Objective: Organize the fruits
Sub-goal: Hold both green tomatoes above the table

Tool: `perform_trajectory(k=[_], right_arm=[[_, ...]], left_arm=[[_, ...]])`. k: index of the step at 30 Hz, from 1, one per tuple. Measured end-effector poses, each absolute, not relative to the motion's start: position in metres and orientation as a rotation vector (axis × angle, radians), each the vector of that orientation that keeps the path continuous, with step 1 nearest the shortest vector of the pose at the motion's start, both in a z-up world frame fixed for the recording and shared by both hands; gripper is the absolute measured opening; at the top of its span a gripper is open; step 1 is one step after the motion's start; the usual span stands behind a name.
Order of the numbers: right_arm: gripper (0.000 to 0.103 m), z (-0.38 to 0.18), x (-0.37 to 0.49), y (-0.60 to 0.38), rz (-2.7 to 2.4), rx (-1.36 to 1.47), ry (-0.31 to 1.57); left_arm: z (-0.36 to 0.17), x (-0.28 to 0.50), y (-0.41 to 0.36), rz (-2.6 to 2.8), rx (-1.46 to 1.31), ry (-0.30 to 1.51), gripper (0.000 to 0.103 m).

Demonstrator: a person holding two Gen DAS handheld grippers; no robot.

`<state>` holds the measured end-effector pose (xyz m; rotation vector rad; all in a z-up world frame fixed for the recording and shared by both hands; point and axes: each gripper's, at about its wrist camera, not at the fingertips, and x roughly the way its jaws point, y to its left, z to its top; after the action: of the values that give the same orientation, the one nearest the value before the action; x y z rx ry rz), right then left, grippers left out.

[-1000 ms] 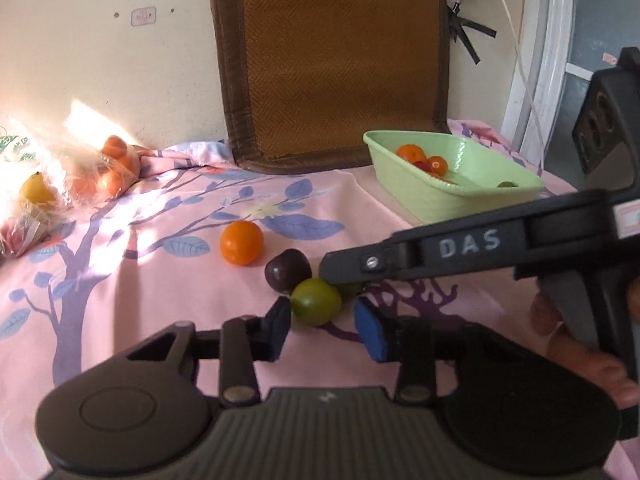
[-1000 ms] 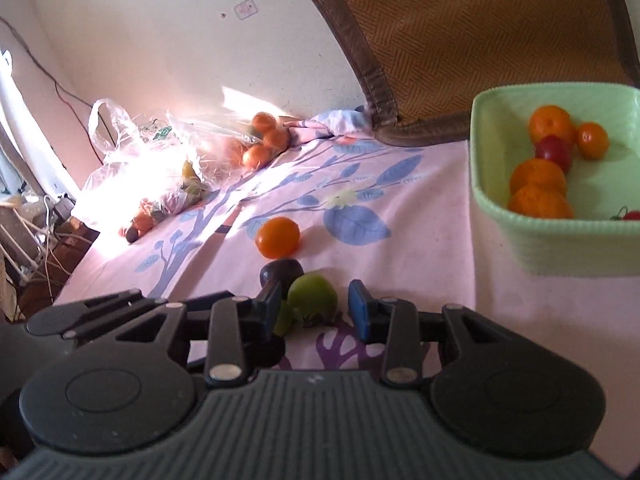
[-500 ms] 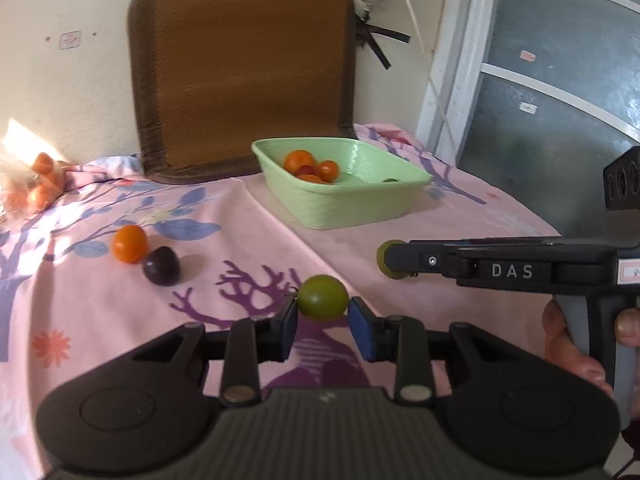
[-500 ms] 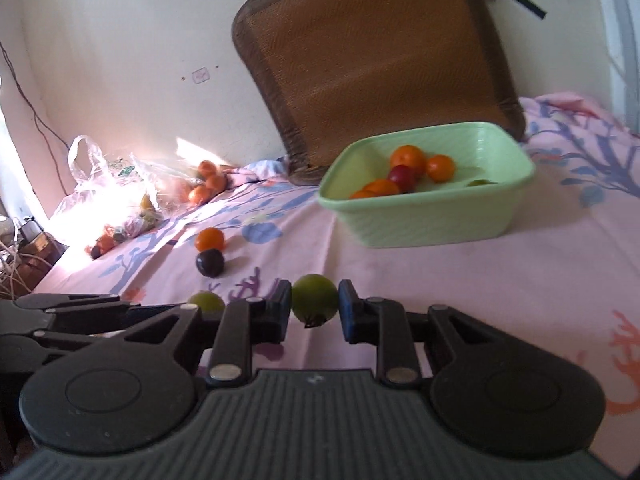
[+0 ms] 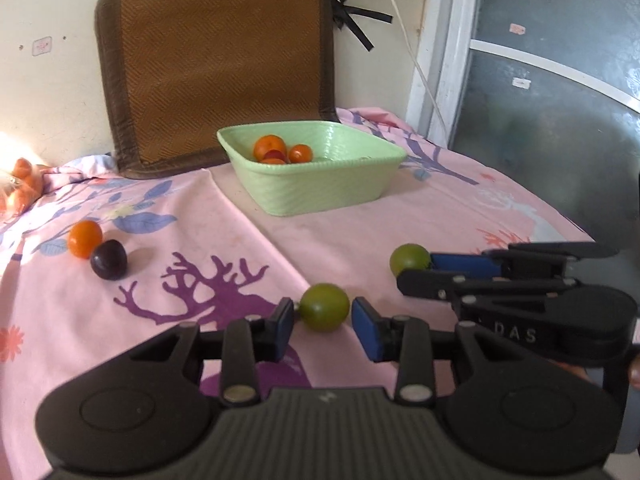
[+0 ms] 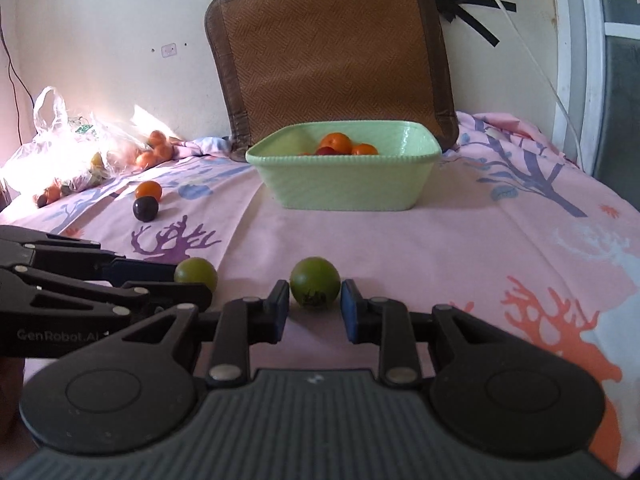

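Observation:
Two green fruits lie on the pink cloth near the front. One green fruit (image 5: 324, 307) sits between the pads of my left gripper (image 5: 323, 320), which stands open with small gaps on both sides. The other green fruit (image 6: 315, 283) sits between the pads of my right gripper (image 6: 314, 310), also open. Each fruit also shows in the other view, the right one (image 5: 409, 259) and the left one (image 6: 196, 274). The light green basket (image 5: 320, 192) holds oranges and a red fruit behind them.
An orange (image 5: 85, 238) and a dark plum (image 5: 109, 265) lie left of centre. A plastic bag of fruit (image 6: 76, 152) sits at the far left. A brown woven mat (image 5: 216, 52) leans on the wall. The table edge and a glass door (image 5: 560, 100) are right.
Both grippers carried their green fruits right and toward the front, then opened. The fruits now rest on the cloth between the pads.

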<state>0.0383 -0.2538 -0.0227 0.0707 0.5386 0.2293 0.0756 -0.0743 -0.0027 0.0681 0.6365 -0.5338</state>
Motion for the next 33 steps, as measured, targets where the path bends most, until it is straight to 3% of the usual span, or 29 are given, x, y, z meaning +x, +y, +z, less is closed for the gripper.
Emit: perform_trajectory(k=[14,19,21,33], right_arm=[[0.036,-0.022,0.043,-0.251,0.237,0.062,0.553],[0.035,-0.023,0.047,-0.250,0.224,0.065,0.560],[0.030,-0.023,0.046,-0.248,0.214,0.050,0.557],[0.030,-0.023,0.043,-0.249,0.190,0.048,0.542]], left_arm=[[-0.004,0.078,-0.078,-0.536,0.080,0.643,0.042],[-0.006,0.078,-0.080,-0.537,0.084,0.649,0.030],[-0.006,0.077,-0.079,-0.538,0.081,0.647,0.029],[-0.003,0.070,-0.075,-0.543,0.059,0.596,0.029]])
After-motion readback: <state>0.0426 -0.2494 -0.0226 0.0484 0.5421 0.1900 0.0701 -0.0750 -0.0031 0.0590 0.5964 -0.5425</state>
